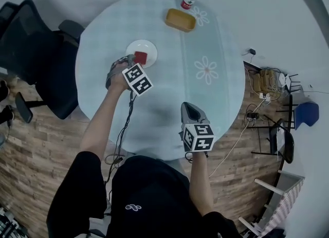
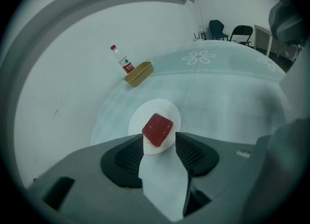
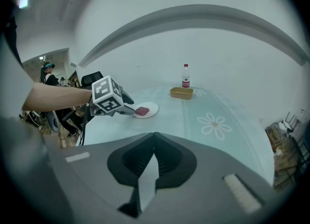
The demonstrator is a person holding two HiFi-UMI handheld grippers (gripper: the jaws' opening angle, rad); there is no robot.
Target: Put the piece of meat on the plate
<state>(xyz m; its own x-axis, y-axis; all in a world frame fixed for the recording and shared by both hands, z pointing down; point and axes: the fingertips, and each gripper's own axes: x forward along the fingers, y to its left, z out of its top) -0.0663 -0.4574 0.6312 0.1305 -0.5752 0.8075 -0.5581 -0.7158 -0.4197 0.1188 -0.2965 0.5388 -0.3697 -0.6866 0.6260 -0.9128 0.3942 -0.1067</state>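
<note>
1. Round table (image 1: pixel 169 90) with a pale flowered cloth; a black office chair (image 1: pixel 31 52) stands at the head view's left edge.
2. Left gripper (image 2: pixel 160 141): jaws apart, clamping nothing, tips at the near rim of the white plate (image 1: pixel 150 46).
3. Piece of meat (image 2: pixel 157 130): a red block lying on that plate, upper left of centre.
4. Yellow tray (image 1: pixel 180 19) and bottle (image 1: pixel 188 0): top centre, close together.
5. Right gripper (image 3: pixel 154 136): jaws together, empty, over the table's lower right part.

No text can be read; the red label (image 2: pixel 128 66) on the bottle (image 2: pixel 121 59) is blurred.
</note>
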